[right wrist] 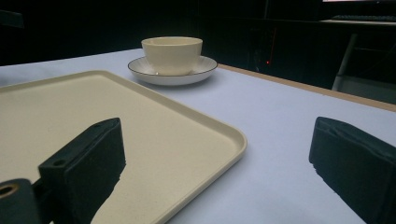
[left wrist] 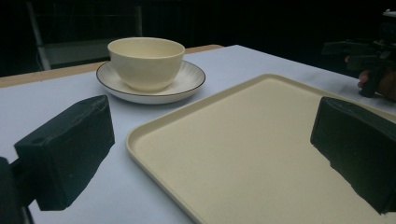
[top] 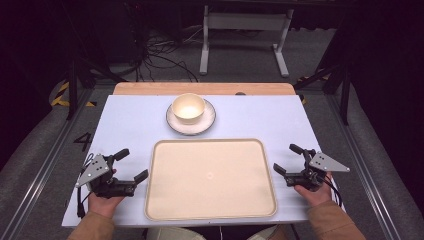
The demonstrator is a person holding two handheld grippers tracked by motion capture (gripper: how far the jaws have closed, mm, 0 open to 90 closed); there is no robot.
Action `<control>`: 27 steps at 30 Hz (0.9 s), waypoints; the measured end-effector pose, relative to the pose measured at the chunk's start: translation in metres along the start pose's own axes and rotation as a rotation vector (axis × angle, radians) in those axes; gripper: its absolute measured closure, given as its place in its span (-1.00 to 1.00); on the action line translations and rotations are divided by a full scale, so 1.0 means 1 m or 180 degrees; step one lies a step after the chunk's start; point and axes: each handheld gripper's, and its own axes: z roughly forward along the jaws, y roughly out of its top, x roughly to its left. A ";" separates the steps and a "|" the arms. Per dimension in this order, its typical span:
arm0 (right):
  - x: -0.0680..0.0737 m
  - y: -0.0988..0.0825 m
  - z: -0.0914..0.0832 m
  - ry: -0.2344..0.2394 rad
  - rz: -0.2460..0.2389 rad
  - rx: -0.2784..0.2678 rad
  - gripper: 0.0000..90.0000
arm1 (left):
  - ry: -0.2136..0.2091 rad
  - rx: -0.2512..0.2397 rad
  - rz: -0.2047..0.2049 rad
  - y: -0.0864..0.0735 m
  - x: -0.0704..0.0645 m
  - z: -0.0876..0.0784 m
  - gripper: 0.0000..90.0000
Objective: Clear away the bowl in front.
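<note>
A cream bowl (top: 188, 107) (left wrist: 146, 62) (right wrist: 172, 54) stands on a white plate with a dark rim (top: 172, 124) (left wrist: 189, 84) (right wrist: 205, 70) at the far middle of the table. In front of it lies a large empty cream tray (top: 210, 176) (left wrist: 261, 140) (right wrist: 56, 107). My left gripper (top: 131, 165) (left wrist: 210, 149) rests open at the tray's left edge, nothing between its jaws. At the tray's right edge my right gripper (top: 288, 159) (right wrist: 219, 163) is open and empty too; it appears far off in the left gripper view (left wrist: 369, 56).
The pale blue table top (top: 130, 120) has a wooden strip (top: 200, 88) along its far edge. Beyond it are a white desk frame (top: 245, 35) and cables on the floor (top: 160, 55). Dark frame posts stand at both sides.
</note>
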 end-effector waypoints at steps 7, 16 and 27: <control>0.000 0.000 0.000 -0.0001 0.0000 0.0001 -0.91 | -0.0066 -0.0088 -0.0087 0.008 -0.003 -0.003 -1.00; 0.000 0.000 0.000 -0.0009 0.0016 0.0000 -0.91 | 0.0017 -0.0100 -0.0028 0.018 -0.006 -0.007 -1.00; 0.001 0.000 0.000 -0.0031 -0.0010 0.0017 -0.91 | 0.0188 0.0047 0.0089 0.032 -0.005 -0.006 -0.99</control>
